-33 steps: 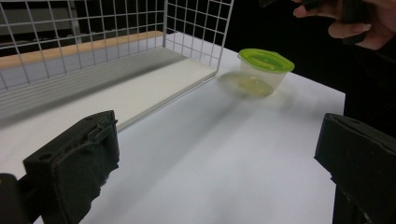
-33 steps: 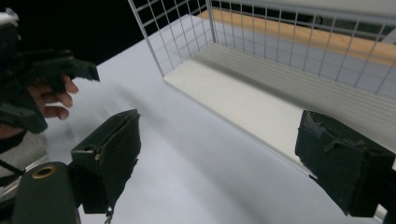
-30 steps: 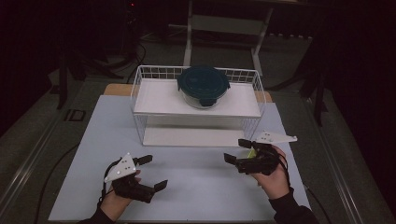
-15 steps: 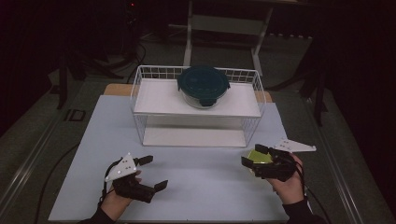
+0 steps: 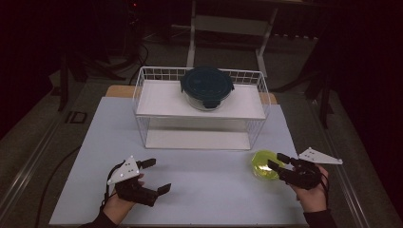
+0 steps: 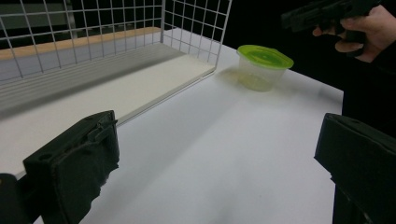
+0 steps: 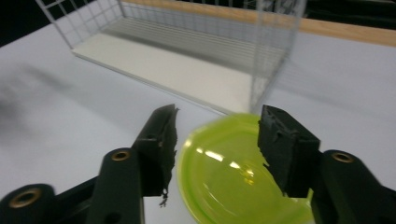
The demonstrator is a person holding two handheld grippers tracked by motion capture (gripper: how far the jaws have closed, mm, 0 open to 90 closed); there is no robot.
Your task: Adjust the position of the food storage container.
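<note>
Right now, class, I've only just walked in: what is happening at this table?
A person works at a white table with a gripper in each hand. The right gripper is above the small clear tub with a lime-green lid, jaws open on either side of the lid and not closed on it. The tub stands on the table by the front right corner of a white wire shelf rack. The left gripper rests open near the front left, holding nothing. A round dark-lidded container sits on the rack's upper shelf.
</note>
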